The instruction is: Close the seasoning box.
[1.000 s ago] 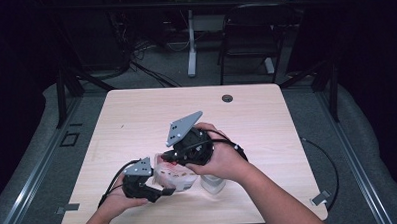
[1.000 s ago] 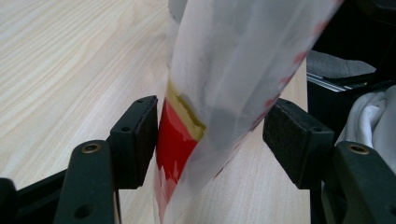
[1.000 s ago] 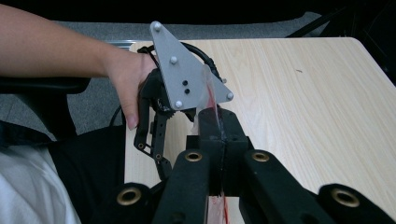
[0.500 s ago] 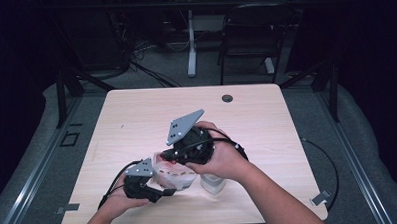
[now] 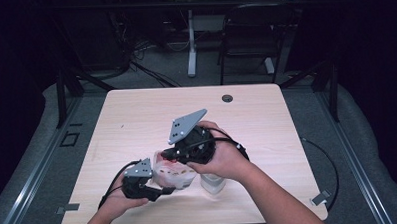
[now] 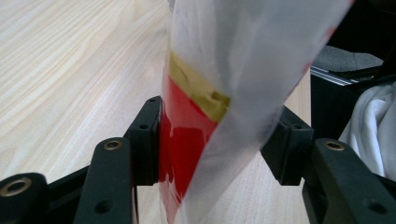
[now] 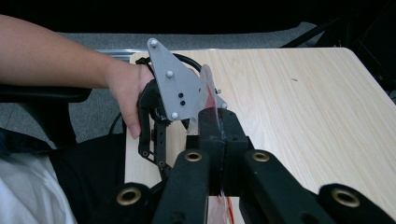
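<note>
A clear plastic bag (image 5: 174,174) with red and yellow contents hangs between both grippers near the table's front edge. My right gripper (image 5: 171,154) comes from the right, and in the right gripper view its jaws (image 7: 218,127) are pressed together on the bag's upper edge (image 7: 207,95). My left gripper (image 5: 168,191) reaches in from the lower left. In the left gripper view the bag (image 6: 224,70) stands between its jaws (image 6: 215,144), which have just been closing. One pad (image 6: 150,140) touches the red part, but the far pad shows no squeeze.
A white object (image 5: 212,184) sits on the wooden table (image 5: 136,119) under my right wrist. A small dark round cap (image 5: 227,98) lies near the far edge. Cables trail off the front left and right. A chair and desk legs stand beyond the table.
</note>
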Demonstrator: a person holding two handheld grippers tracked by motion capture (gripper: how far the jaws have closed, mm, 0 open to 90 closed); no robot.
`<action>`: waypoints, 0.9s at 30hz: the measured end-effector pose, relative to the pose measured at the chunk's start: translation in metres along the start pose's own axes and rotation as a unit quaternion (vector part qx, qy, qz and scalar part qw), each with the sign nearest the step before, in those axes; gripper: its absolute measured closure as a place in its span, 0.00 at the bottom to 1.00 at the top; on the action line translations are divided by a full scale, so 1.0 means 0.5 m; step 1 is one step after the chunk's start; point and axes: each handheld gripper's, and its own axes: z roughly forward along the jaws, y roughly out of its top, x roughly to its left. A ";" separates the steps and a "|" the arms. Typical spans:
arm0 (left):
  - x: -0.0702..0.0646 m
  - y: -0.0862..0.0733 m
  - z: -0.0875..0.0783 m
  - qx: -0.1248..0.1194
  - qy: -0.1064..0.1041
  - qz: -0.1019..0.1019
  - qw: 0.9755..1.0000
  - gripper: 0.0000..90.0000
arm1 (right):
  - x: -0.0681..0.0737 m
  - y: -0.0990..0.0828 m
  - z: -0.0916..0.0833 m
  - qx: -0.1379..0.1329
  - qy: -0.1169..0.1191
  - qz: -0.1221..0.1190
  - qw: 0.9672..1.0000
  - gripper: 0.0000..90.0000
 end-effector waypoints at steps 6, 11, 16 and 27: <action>0.001 0.001 -0.004 0.008 0.000 -0.005 1.000 0.56 | -0.002 -0.003 -0.001 0.000 -0.001 0.001 1.000 1.00; 0.000 0.003 -0.008 0.012 0.001 -0.009 1.000 0.58 | -0.004 -0.007 -0.002 -0.003 -0.004 0.006 1.000 1.00; -0.002 0.005 -0.014 0.016 0.006 -0.010 1.000 0.59 | -0.004 -0.007 -0.005 -0.004 -0.005 0.006 1.000 1.00; -0.005 0.006 -0.024 0.037 0.004 -0.013 0.999 0.61 | -0.006 -0.015 -0.007 -0.002 -0.005 0.013 1.000 1.00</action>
